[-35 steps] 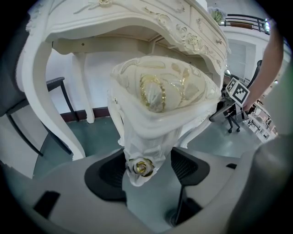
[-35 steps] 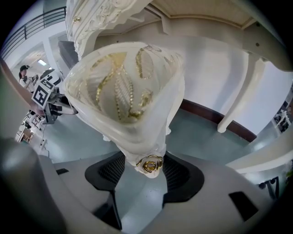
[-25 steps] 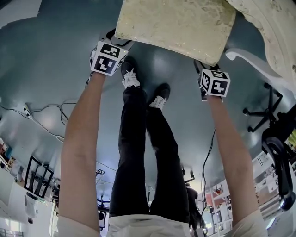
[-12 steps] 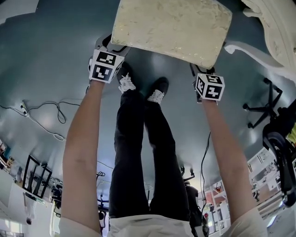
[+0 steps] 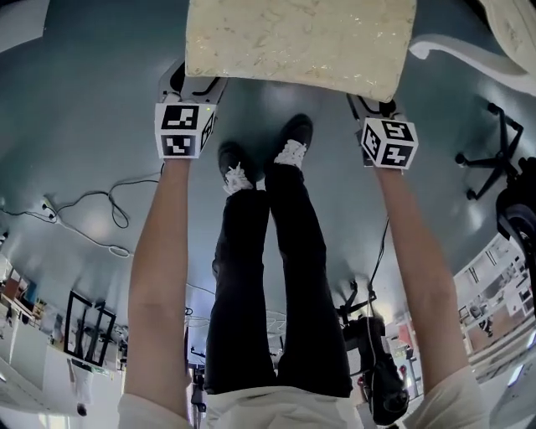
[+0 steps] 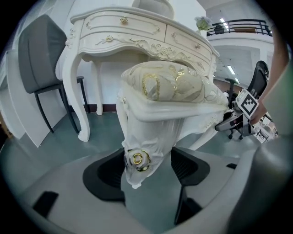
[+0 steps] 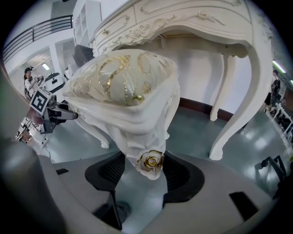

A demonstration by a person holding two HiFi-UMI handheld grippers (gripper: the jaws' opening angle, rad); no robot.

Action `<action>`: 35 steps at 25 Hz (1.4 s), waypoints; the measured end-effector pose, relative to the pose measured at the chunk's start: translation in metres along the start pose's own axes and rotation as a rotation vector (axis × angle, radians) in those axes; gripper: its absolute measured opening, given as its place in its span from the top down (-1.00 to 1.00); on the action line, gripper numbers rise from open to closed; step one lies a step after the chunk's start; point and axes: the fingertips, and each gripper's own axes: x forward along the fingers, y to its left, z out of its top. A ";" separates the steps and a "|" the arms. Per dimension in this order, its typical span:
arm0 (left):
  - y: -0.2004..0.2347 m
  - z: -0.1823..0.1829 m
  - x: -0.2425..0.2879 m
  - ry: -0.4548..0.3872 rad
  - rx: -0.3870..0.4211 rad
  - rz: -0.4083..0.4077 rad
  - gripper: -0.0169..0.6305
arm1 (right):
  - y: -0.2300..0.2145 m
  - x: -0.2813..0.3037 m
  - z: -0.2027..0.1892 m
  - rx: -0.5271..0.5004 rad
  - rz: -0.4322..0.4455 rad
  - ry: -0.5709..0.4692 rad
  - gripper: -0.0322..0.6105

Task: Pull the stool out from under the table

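The stool (image 5: 301,42) has a cream and gold cushion on a carved white frame; it fills the top of the head view, above the person's shoes (image 5: 260,159). My left gripper (image 5: 193,84) is shut on its near left corner leg. In the left gripper view that leg (image 6: 146,137), with a gold rose, sits between the black pads (image 6: 110,176). My right gripper (image 5: 373,105) is shut on the near right corner leg (image 7: 146,151). The ornate white table (image 6: 137,32) stands just behind the stool, its edge (image 5: 519,25) at the top right of the head view.
A grey chair (image 6: 39,50) stands left of the table. An office chair base (image 5: 490,163) is on the floor at right. Cables (image 5: 92,218) lie on the blue-grey floor at left. The table's curved legs (image 7: 238,119) flank the stool.
The stool and both grippers have shifted left in the head view, away from the table edge. The person's feet have changed places in a step. Both grips have held.
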 end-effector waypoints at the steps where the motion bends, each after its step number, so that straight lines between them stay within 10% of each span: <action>1: -0.001 -0.002 -0.002 -0.008 0.001 0.001 -0.02 | 0.002 -0.002 -0.002 0.003 -0.006 -0.008 0.02; 14: -0.028 -0.059 -0.043 0.123 0.040 -0.099 -0.02 | 0.054 -0.043 -0.088 0.089 -0.028 0.104 0.02; 25: -0.053 -0.092 -0.084 0.283 -0.018 -0.084 -0.02 | 0.066 -0.074 -0.107 0.035 -0.033 0.288 0.02; 35: -0.079 -0.069 -0.171 0.338 -0.030 -0.107 0.09 | 0.103 -0.169 -0.083 0.074 -0.017 0.236 0.02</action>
